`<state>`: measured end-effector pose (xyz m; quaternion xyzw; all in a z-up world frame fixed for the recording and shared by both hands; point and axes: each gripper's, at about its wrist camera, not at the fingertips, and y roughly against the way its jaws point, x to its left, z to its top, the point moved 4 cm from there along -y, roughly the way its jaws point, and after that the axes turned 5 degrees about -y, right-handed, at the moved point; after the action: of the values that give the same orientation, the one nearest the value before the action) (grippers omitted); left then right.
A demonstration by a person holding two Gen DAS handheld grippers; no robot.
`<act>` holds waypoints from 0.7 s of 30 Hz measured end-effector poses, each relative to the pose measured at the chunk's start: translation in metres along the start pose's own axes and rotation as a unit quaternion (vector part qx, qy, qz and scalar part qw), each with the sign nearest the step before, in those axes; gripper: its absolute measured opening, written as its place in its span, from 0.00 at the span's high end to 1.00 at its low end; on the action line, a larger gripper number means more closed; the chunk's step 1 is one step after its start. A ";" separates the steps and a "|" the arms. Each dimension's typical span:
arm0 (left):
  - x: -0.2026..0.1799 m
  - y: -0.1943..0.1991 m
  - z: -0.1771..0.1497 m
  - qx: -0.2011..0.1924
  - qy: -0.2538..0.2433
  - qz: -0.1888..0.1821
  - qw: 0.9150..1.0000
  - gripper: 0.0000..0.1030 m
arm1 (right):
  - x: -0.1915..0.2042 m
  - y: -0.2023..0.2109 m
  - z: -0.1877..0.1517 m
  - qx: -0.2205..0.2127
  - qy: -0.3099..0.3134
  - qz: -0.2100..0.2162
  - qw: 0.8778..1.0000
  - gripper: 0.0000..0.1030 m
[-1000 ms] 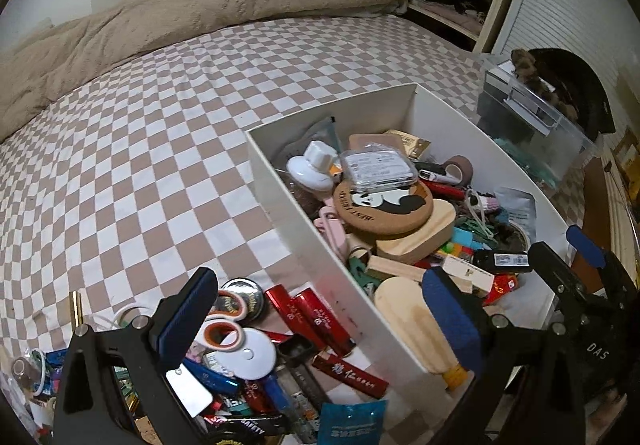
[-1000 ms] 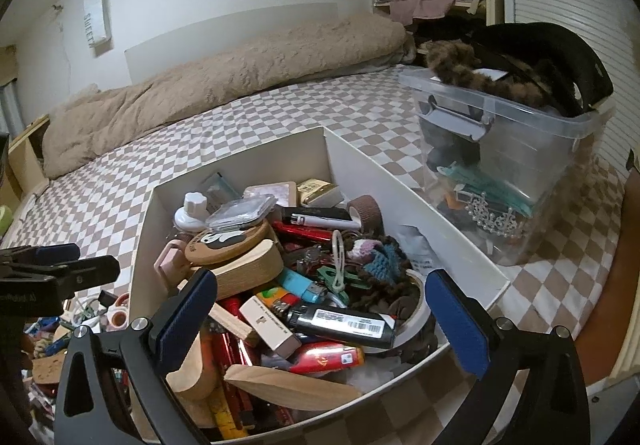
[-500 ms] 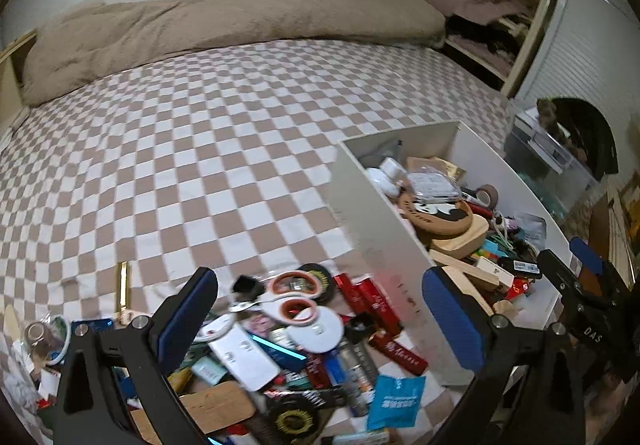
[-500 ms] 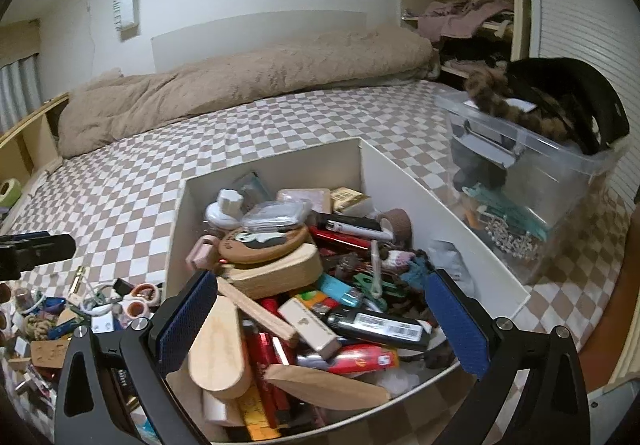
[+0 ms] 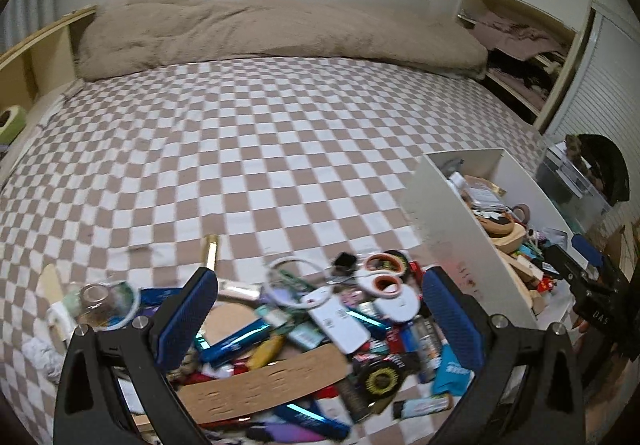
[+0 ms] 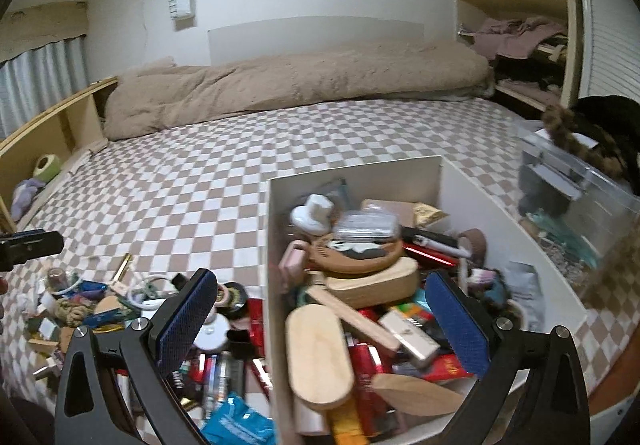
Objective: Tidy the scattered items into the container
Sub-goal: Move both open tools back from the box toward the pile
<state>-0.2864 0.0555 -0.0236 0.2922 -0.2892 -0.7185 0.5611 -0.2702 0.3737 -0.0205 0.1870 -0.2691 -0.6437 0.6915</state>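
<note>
A white open box (image 6: 400, 173) sits on the checkered bed, full of small items; it also shows at the right in the left wrist view (image 5: 448, 221). A pile of scattered items lies left of the box: white-and-orange scissors (image 5: 384, 285), a white flat device (image 5: 340, 321), a cork strip (image 5: 264, 381), blue tubes. My left gripper (image 5: 320, 321) is open and empty above this pile. My right gripper (image 6: 322, 319) is open and empty above the box's near left wall.
A clear plastic bin (image 6: 576, 205) with a black furry thing stands right of the box. A beige duvet (image 5: 280, 33) lies along the far side of the bed. A wooden shelf (image 6: 52, 133) runs along the left. Bare checkered sheet (image 5: 240, 149) lies beyond the pile.
My left gripper has swung left from over the box to over the scattered pile. My right gripper has shifted left and back, so the pile now shows beside the box.
</note>
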 end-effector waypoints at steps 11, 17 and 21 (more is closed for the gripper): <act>0.049 0.033 -0.025 -0.027 0.030 0.049 0.998 0.00 | 0.044 0.010 -0.002 -0.004 0.014 0.046 0.999 0.00; 0.067 0.054 -0.037 -0.045 0.031 0.080 0.995 0.00 | 0.068 0.018 -0.007 -0.006 0.033 0.068 0.997 0.00; 0.077 0.063 -0.049 -0.050 0.039 0.088 0.994 0.00 | 0.080 0.022 -0.013 -0.007 0.033 0.084 0.996 0.00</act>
<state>-0.2251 -0.0367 -0.0170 0.2650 -0.2553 -0.6680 0.6468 -0.2429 0.2960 -0.0071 0.1803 -0.2561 -0.5789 0.7528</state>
